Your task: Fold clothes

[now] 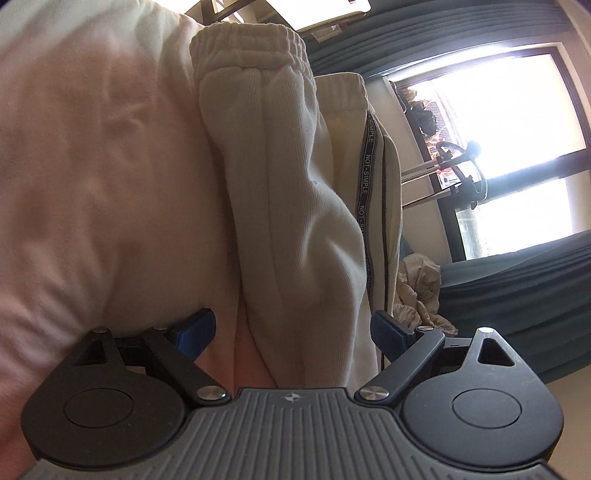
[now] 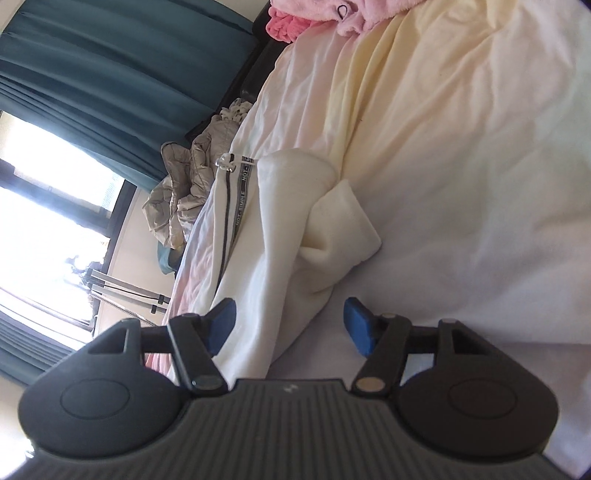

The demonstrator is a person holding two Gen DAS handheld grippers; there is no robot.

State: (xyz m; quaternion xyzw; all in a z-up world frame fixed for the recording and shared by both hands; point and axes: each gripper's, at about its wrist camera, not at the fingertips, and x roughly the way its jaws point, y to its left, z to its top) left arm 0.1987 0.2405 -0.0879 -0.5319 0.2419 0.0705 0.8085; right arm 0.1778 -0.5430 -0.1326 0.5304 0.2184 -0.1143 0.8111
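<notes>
A pair of cream sweatpants point(image 1: 291, 206) fills the middle of the left wrist view, running from an elastic waistband near the top centre down to the bottom centre, where the fabric passes between the blue pads of the left gripper point(image 1: 293, 332). A black side stripe printed "NOT-SIMPLE" runs down the right-hand leg; its lower lettering is folded under and unreadable. The jaws stand wide, one pad on each side of the cloth; whether either pad touches it cannot be told.

In the right wrist view the same sweatpants point(image 2: 273, 236) lie in the centre, bunched, one part folded back into a thick roll at centre right, with a drawstring tip showing by the stripe at the upper end. The right gripper point(image 2: 290, 325) is wide open at the lower centre; its left pad sits over the cloth, its right pad over the pale bedsheet point(image 2: 461, 147) beside it.

The sheet spreads across the right of that view. A pink fleece garment point(image 2: 314, 16) is cut off by the top edge. A crumpled beige quilted garment point(image 2: 188, 184) lies left of centre, beyond the bed's edge. Teal curtains point(image 2: 110, 66) fill the upper left, and the window point(image 1: 498, 140) is overexposed, its contents hard to make out.
</notes>
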